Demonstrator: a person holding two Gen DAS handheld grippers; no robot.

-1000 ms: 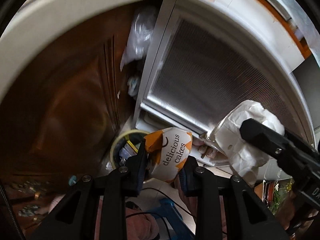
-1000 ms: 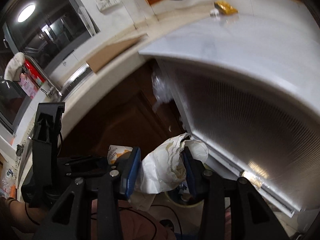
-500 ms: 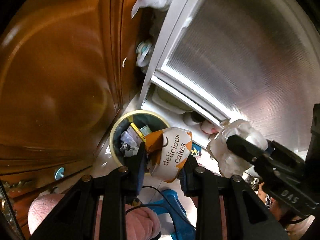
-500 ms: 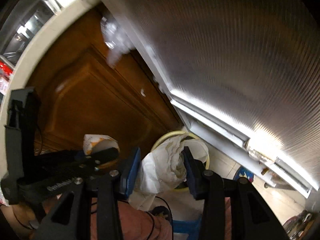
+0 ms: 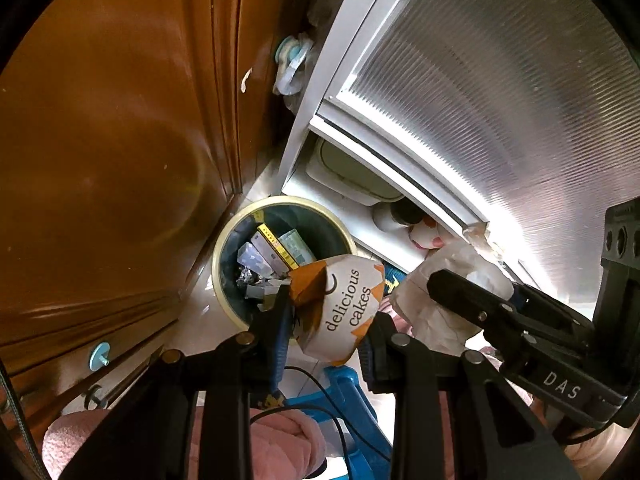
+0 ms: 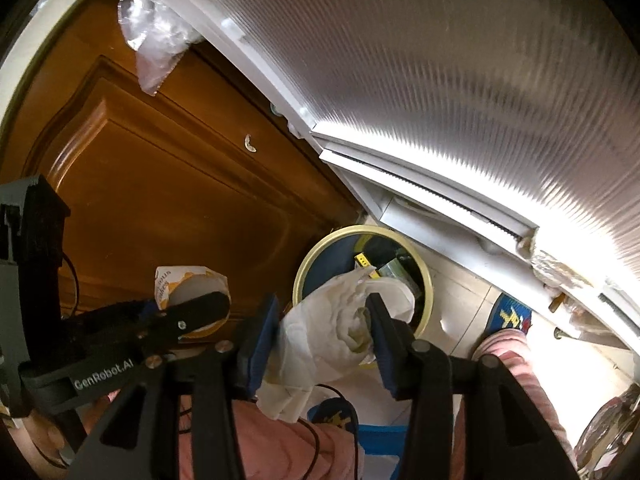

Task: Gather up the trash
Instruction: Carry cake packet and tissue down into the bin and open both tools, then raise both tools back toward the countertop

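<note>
Below both grippers, the trash bin (image 5: 282, 258) is sitting part-filled; left gripper (image 5: 326, 322) is clamping the cake wrapper (image 5: 344, 312), right gripper (image 6: 320, 330), jaws just loosening, is cradling the crumpled paper (image 6: 344, 328); both drops remaining.

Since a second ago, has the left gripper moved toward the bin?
Yes. The left gripper, holding the cake wrapper, has dropped toward the bin; the countertop has left view.

My left tool (image 5: 326, 320) is black with blue pads, gripping a white-and-orange cake wrapper (image 5: 340, 308); the bin (image 5: 280, 202) is cream-rimmed, dark blue inside; the door (image 5: 100, 140) is brown.
</note>
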